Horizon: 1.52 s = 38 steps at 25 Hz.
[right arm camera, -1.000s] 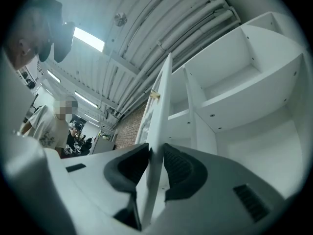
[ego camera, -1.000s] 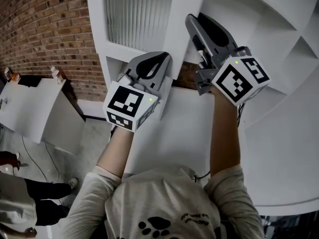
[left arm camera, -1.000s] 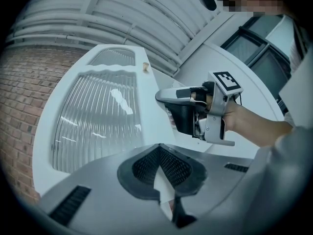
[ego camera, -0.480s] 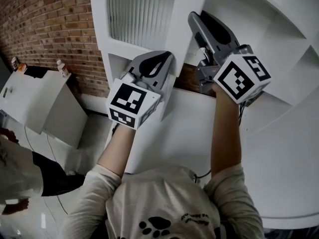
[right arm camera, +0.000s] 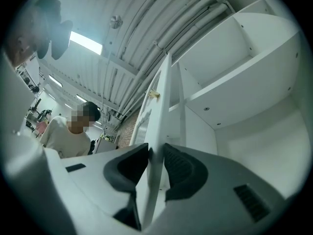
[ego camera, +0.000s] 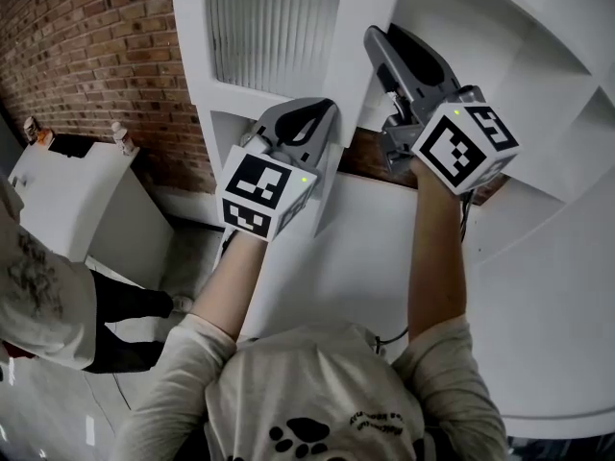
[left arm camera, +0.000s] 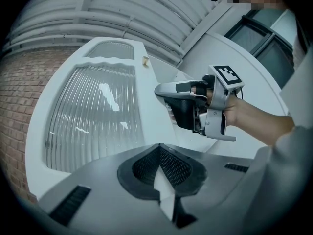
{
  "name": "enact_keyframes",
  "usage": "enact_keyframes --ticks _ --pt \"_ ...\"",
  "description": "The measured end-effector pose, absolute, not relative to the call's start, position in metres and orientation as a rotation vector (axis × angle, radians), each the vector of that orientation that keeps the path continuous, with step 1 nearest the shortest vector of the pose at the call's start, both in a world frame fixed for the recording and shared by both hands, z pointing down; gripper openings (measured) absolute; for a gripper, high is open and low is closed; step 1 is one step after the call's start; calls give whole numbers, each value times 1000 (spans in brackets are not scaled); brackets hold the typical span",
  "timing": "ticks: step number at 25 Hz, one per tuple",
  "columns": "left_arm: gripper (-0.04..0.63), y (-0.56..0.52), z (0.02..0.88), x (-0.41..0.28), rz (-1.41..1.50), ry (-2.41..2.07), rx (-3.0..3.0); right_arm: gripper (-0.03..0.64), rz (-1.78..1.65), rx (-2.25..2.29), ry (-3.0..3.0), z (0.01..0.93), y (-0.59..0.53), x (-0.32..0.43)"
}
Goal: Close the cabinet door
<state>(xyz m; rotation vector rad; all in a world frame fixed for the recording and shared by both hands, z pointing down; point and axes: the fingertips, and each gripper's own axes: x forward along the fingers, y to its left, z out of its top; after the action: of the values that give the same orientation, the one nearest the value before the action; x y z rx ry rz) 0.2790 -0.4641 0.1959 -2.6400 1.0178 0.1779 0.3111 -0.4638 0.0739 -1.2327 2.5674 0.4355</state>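
The white cabinet door (ego camera: 274,27) has a ribbed glass panel and stands ajar from the shelved cabinet (ego camera: 538,56). My right gripper (ego camera: 373,38) grips the door's free edge (right arm camera: 164,97), which runs up between its dark pads (right arm camera: 178,168); its jaws have just been opening a little with the edge still touching both pads. My left gripper (ego camera: 320,111) is shut, its tip resting against the door's lower white frame below the glass. In the left gripper view its pads (left arm camera: 173,168) meet, with the glass panel (left arm camera: 93,116) and the right gripper (left arm camera: 168,94) ahead.
A brick wall (ego camera: 96,56) runs behind the door on the left. A low white unit (ego camera: 67,190) with small bottles stands by it. A bystander (ego camera: 38,296) stands at lower left. A white panel (ego camera: 365,257) lies below my arms.
My left gripper has edged slightly to the right along the door's lower frame. The bystander at the left has stepped closer. The right gripper holds the same spot on the edge.
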Motion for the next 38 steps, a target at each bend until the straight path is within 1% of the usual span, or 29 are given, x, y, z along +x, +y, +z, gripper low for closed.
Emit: enact_keyframes --ticks 14,22,26,38 --pt "6 -483 199 289 162 955 -2678 112 436 -1324 2528 78 -483 322" --pt "6 -492 197 292 164 937 -2684 114 514 -1441 2478 75 -490 326" --pt "6 -494 197 293 168 932 -2691 100 622 -1551 2453 77 -490 326" --pt "6 -499 204 307 147 897 -2713 58 573 -1636 2430 90 -492 345"
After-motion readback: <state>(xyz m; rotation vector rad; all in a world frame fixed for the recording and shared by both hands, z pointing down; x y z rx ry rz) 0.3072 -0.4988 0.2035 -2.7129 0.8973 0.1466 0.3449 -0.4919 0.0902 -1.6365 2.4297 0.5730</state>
